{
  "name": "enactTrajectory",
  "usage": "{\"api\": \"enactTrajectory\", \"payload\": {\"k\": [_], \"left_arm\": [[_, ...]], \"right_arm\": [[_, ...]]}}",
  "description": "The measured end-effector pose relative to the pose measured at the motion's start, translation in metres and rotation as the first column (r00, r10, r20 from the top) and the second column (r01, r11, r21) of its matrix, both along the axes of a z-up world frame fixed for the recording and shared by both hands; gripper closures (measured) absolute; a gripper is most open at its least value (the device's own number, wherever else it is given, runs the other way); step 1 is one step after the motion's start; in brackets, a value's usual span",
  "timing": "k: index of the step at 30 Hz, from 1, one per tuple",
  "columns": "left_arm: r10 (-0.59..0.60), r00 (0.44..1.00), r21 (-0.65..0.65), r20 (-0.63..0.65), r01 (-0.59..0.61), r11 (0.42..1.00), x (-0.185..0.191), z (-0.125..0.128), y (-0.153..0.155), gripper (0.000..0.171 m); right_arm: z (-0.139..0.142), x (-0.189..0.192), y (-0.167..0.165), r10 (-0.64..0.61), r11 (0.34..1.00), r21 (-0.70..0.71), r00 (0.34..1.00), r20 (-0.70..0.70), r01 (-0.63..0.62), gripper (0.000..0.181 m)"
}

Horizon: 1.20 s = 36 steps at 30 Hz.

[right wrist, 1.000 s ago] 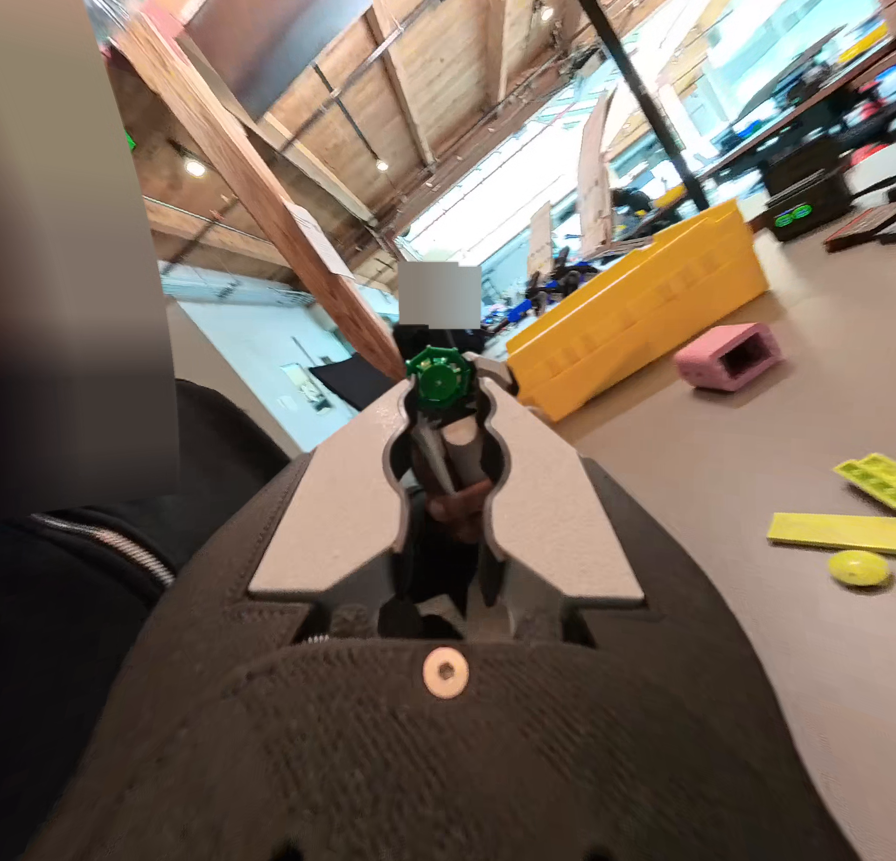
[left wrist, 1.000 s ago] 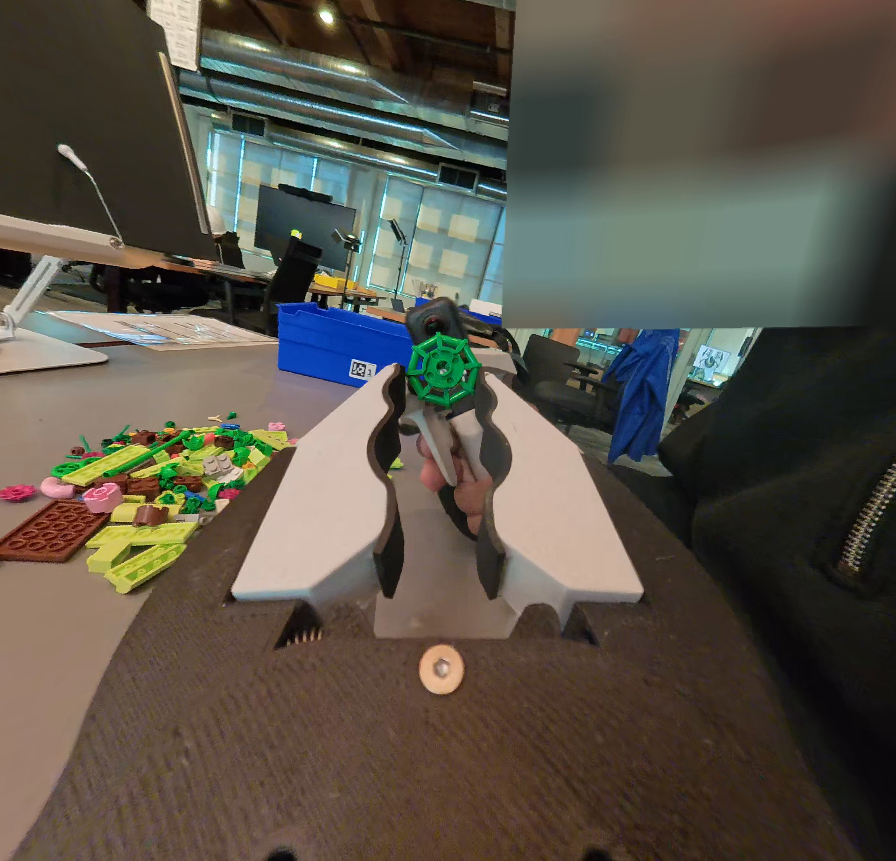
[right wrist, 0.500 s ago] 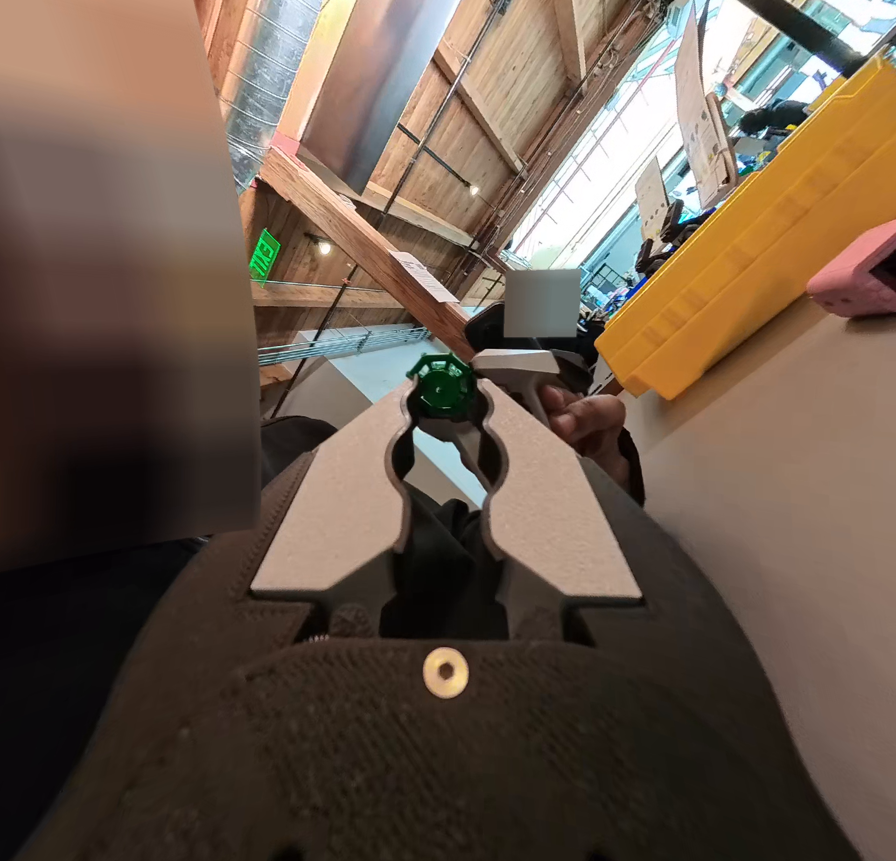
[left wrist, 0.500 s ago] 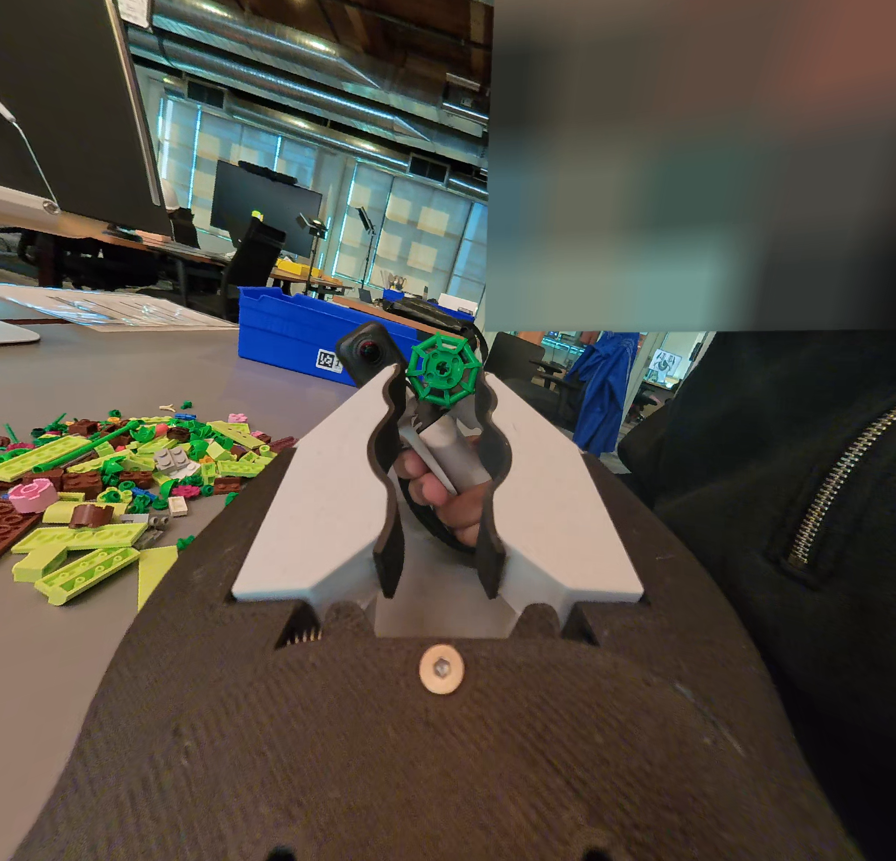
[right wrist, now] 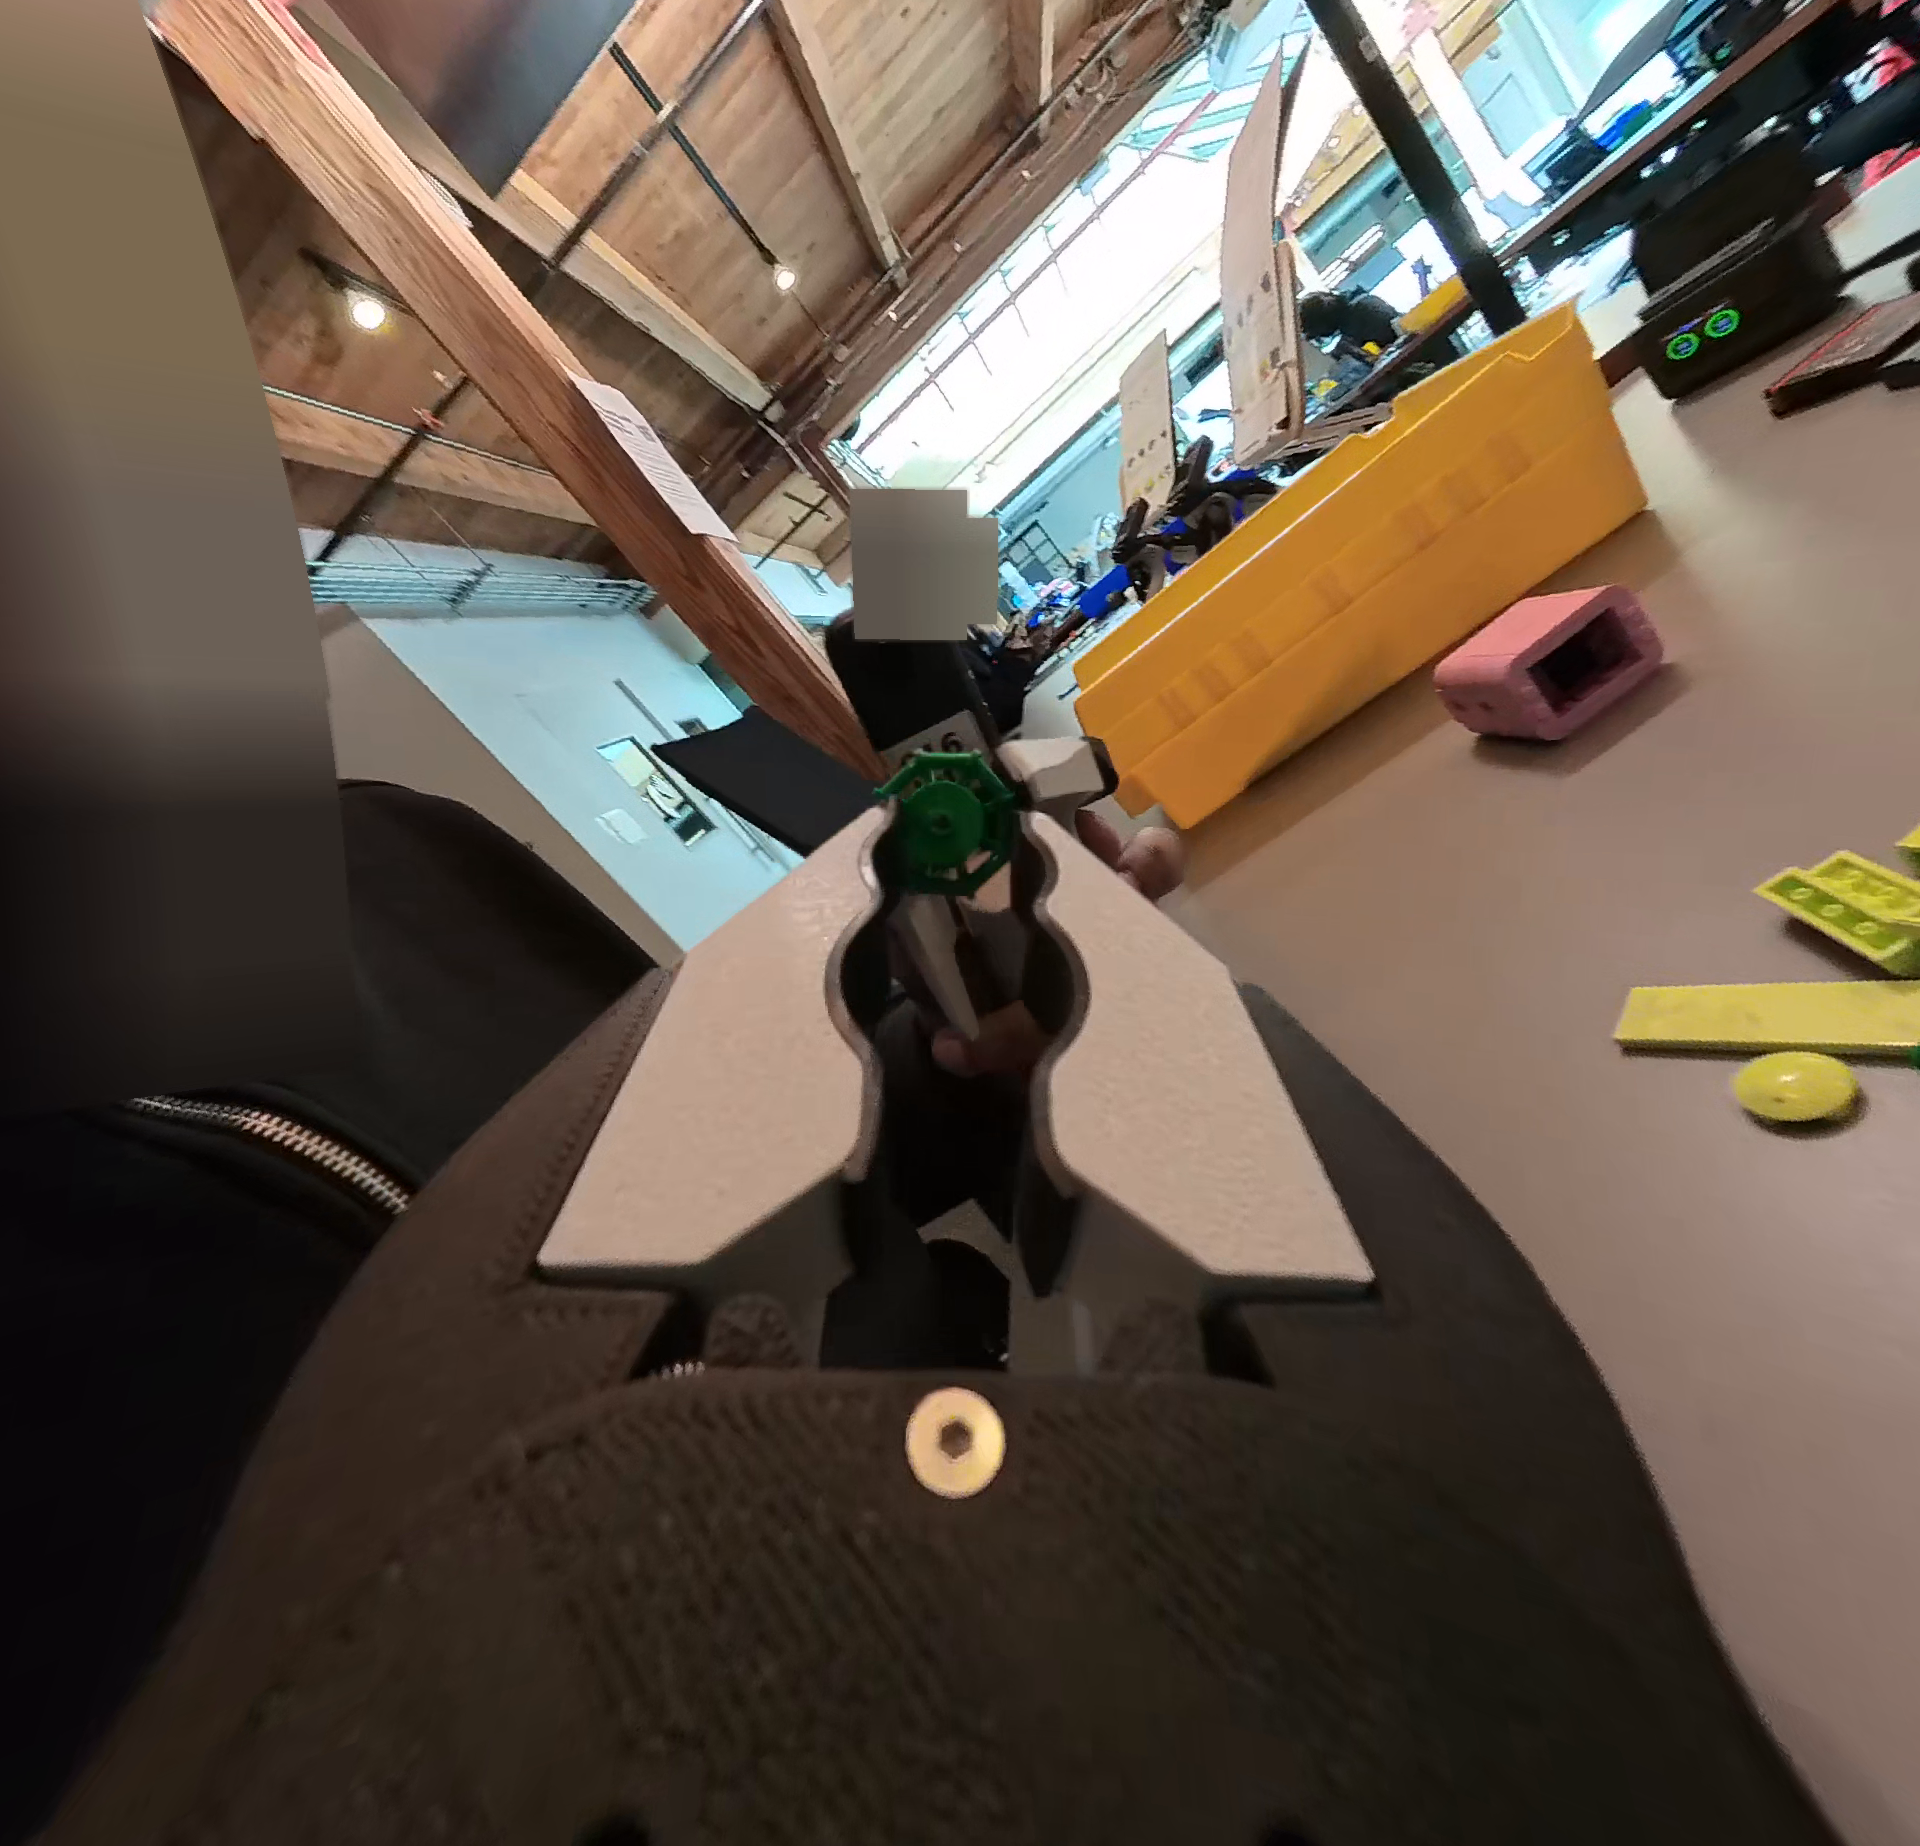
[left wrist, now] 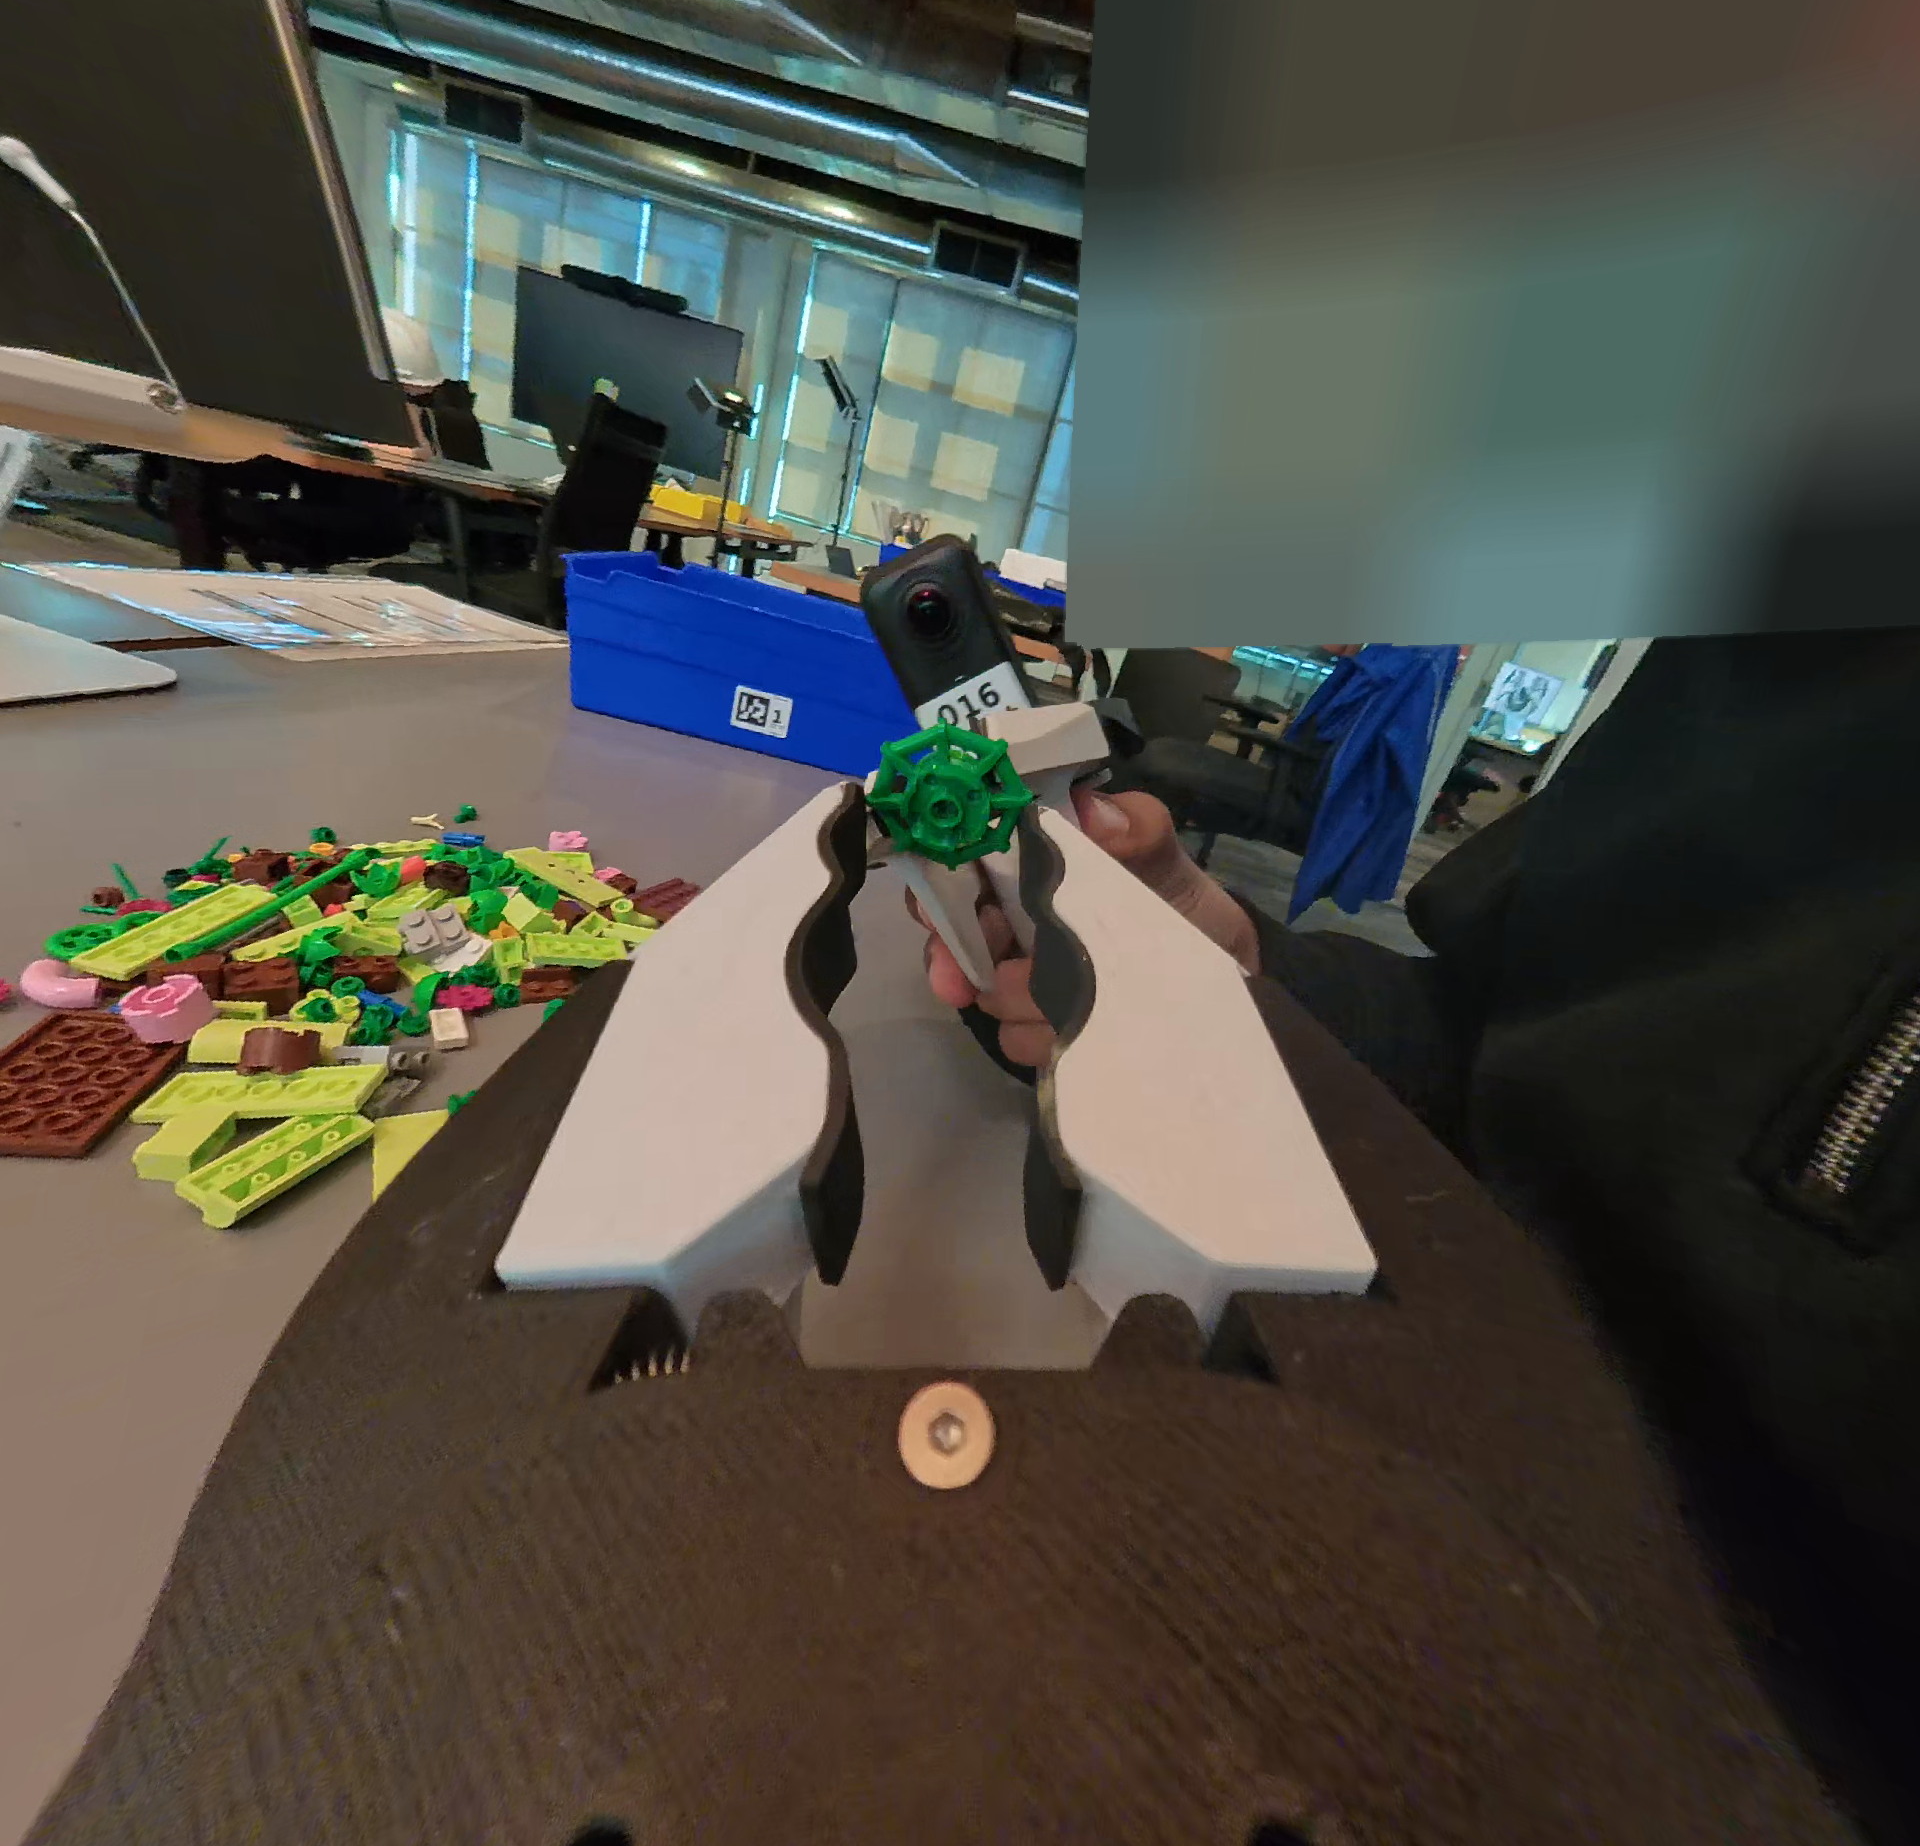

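Both claws, left (left wrist: 948, 822) and right (right wrist: 943, 840), meet tip to tip, each clamped on one green wheel-shaped piece (left wrist: 945, 805).

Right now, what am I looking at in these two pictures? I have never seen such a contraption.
No robot here: a person holds two hand tools, each with two grey fingers and a camera looking along them. One picture comes from the left gripper, the other from the right gripper, so each shows its own fingers in front. They point at each other, and both seem to pinch the same small green wheel at their tips, held above the table. The right gripper's black camera shows behind the wheel. On the table lie a pile of toy bricks, a blue bin, a yellow bin, a pink block and lime plates.
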State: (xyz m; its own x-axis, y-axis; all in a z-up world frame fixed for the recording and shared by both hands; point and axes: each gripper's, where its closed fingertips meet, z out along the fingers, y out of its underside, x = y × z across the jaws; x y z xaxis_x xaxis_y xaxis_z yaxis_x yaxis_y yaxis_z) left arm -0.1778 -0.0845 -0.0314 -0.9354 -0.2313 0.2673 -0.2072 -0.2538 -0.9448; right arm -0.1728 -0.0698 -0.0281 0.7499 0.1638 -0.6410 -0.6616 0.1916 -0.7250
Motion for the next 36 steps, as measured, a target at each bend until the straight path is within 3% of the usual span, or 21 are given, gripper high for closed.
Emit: {"api": "enactTrajectory", "payload": {"k": [4, 7, 10, 13, 16, 23, 29, 36], "left_arm": [[0.014, 1.0, -0.024, -0.013, -0.015, 1.0, 0.001, 0.001, 0.002, 0.143], [0.007, 0.983, -0.093, -0.184, -0.024, 0.995, 0.014, -0.001, 0.006, 0.143], [-0.229, 0.889, -0.238, -0.397, 0.142, 0.961, 0.009, 0.002, -0.002, 0.136], [-0.469, 0.745, -0.39, -0.475, 0.299, 0.871, -0.008, 0.01, -0.009, 0.13], [-0.533, 0.679, -0.428, -0.506, 0.339, 0.838, -0.015, 0.009, -0.016, 0.13], [-0.581, 0.633, -0.453, -0.511, 0.376, 0.808, -0.021, 0.007, -0.017, 0.144], [-0.642, 0.578, -0.508, -0.503, 0.403, 0.761, -0.023, 0.004, -0.013, 0.145], [-0.61, 0.613, -0.467, -0.503, 0.401, 0.788, -0.022, 0.001, -0.01, 0.145]], "right_arm": [[-0.002, 0.007, -0.008, -0.062, 0.997, -0.033, 0.997, 0.047, 0.064, 0.165], [0.006, 0.011, -0.019, -0.125, 0.992, 0.01, 0.986, 0.114, 0.124, 0.165], [0.008, 0.011, -0.026, -0.209, 0.974, -0.023, 0.932, 0.297, 0.226, 0.165], [0.008, 0.005, -0.026, -0.216, 0.953, -0.088, 0.855, 0.472, 0.289, 0.164], [0.006, -0.001, -0.024, -0.174, 0.95, -0.126, 0.818, 0.548, 0.286, 0.164], [0.007, -0.015, -0.022, -0.098, 0.969, -0.122, 0.79, 0.605, 0.214, 0.164], [0.006, -0.02, -0.02, -0.063, 0.972, -0.137, 0.769, 0.636, 0.193, 0.164], [0.003, -0.021, -0.019, -0.037, 0.967, -0.167, 0.753, 0.657, 0.193, 0.164]]}}
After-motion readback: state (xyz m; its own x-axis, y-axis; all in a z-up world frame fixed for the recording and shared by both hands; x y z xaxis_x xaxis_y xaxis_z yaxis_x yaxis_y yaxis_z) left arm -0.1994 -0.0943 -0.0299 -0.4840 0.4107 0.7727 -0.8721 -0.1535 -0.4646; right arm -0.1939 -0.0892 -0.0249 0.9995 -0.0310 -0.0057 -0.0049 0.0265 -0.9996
